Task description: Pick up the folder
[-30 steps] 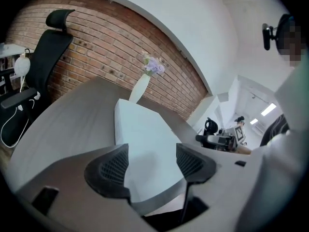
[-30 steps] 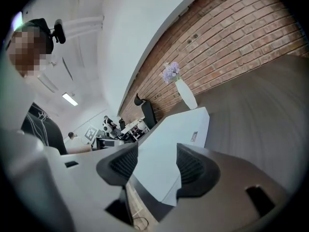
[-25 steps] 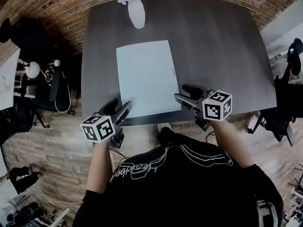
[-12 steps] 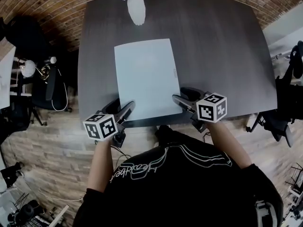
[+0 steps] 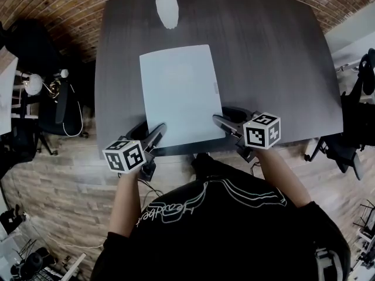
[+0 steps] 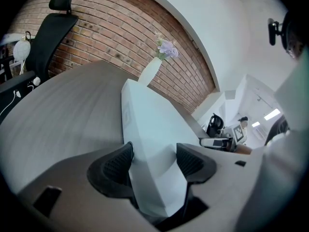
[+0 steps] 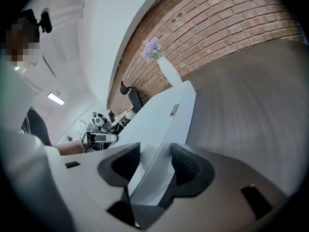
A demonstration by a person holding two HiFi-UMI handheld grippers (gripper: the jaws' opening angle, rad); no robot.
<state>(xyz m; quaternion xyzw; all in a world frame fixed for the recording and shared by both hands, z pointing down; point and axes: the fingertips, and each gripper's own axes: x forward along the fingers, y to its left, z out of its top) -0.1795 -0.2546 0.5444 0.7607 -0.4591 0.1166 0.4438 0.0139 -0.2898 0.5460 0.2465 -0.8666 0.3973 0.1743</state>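
Left gripper [image 5: 152,131] straddles a near corner of the folder [image 5: 179,92], jaws apart. Right gripper [image 5: 224,117] at the other near corner: jaws have just been closing, not yet clamped.

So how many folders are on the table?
1. The pale folder lies flat on the dark table, between the white vase and the near edge. No other shows.

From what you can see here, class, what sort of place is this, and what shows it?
Probably an office or meeting room: a large dark table, a black office chair, and a brick wall behind a vase of flowers.
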